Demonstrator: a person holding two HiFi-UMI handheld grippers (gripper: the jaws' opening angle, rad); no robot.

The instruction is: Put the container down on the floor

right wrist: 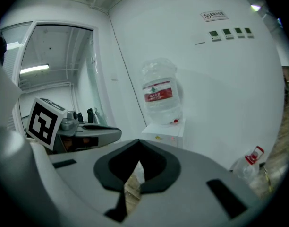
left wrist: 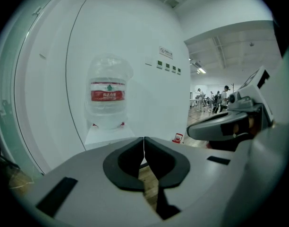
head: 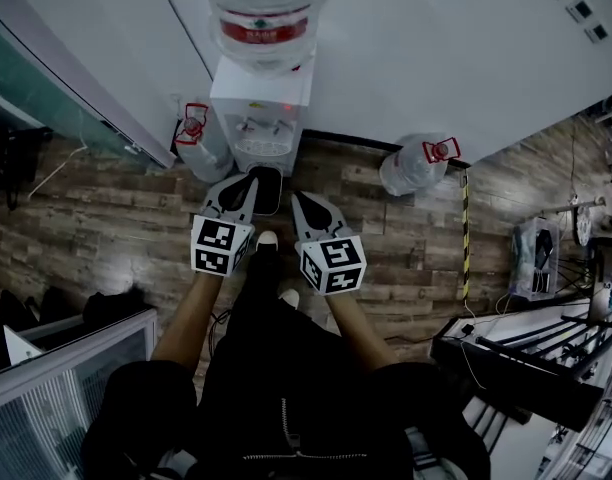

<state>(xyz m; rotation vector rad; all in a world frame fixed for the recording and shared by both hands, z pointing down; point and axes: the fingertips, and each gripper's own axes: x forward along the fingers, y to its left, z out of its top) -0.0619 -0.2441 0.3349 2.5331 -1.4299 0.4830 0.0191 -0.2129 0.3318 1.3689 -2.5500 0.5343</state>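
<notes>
On top of the water dispenser (head: 258, 108) stands the container (head: 266, 13), a big upended bottle. To bring it off cleanly, I judge, both tongs must open wide and clasp opposite sides. The left floor bottle (head: 201, 143) and right floor bottle (head: 416, 165) flank the dispenser's foot and crowd the landing spot, while the left gripper (head: 248, 180) and right gripper (head: 298, 198), just before the dispenser, are each pinched closed on nothing.
</notes>
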